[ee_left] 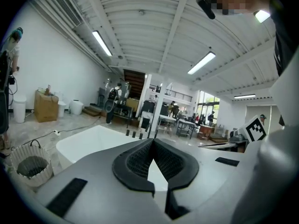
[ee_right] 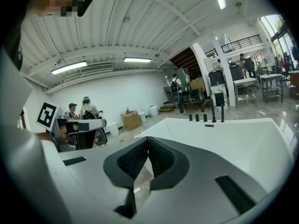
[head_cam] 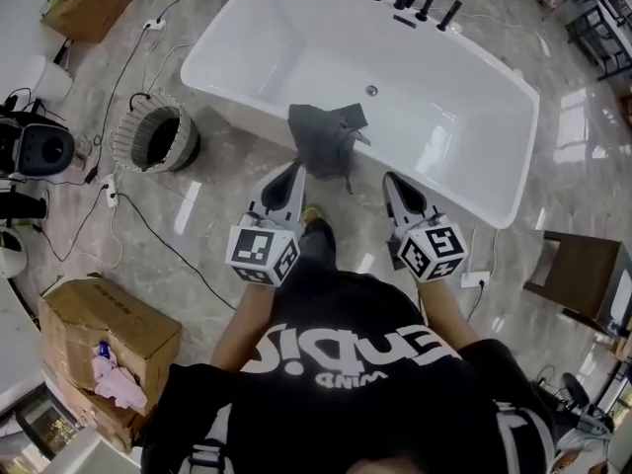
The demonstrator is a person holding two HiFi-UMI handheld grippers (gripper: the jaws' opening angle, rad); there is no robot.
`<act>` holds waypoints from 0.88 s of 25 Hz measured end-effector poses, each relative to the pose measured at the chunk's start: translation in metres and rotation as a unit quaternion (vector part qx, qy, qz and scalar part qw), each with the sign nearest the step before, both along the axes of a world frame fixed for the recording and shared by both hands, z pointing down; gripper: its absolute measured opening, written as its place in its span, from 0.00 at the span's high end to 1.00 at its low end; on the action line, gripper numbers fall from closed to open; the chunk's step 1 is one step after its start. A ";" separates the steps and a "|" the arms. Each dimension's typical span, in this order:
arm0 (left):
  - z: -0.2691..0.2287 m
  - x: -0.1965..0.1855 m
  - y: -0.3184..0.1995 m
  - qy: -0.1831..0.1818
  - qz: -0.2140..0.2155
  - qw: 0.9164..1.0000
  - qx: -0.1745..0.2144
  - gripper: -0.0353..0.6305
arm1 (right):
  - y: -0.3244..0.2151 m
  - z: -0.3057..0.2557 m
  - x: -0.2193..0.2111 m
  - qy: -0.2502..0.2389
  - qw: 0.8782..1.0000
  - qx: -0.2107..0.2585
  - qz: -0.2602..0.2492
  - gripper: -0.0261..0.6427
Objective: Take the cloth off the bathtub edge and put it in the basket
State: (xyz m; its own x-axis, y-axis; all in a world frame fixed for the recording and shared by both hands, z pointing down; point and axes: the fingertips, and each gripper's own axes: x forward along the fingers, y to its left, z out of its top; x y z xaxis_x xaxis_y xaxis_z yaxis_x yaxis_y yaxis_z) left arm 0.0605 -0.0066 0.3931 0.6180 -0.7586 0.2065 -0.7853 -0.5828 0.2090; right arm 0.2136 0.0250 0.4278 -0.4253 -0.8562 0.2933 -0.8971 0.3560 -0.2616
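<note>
Open brown cardboard box [head_cam: 118, 329] at lower left with crumpled pink fabric [head_cam: 114, 381] inside, second brown cardboard box [head_cam: 87, 3] at upper left, thin black cable [head_cam: 174, 253] snaking over glossy grey marble floor [head_cam: 227, 161], white socket strip [head_cam: 111, 194], dark brown wooden stool [head_cam: 578, 275] at right

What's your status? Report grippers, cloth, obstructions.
Left gripper, right gripper shut, empty. Cloth draped over bathtub edge, untouched. Basket on floor, left. Nothing blocking the cloth.
</note>
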 end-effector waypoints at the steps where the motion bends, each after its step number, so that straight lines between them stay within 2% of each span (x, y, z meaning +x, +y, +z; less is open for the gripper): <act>1: -0.002 -0.001 -0.012 -0.003 0.006 1.000 0.002 0.93 | -0.011 -0.002 -0.003 -0.001 1.000 0.000 0.004 0.94; 6: -0.004 -0.006 -0.059 -0.014 0.036 0.999 0.004 0.93 | -0.056 -0.010 -0.016 0.000 1.000 0.010 0.025 0.94; 12: -0.008 0.005 -0.094 -0.014 0.056 0.998 0.005 0.93 | -0.083 -0.014 -0.006 0.002 0.999 0.008 0.052 0.94; 22: -0.005 0.016 -0.120 -0.011 0.050 0.999 0.004 0.93 | -0.110 -0.007 -0.003 0.008 1.000 -0.002 0.029 0.94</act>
State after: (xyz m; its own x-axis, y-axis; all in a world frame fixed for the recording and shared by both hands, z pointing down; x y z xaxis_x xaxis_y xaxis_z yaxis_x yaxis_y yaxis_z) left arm 0.0762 -0.1267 0.3881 0.6857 -0.6956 0.2145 -0.7278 -0.6596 0.1876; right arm 0.2110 -0.0850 0.4206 -0.3704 -0.8783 0.3021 -0.9201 0.3025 -0.2488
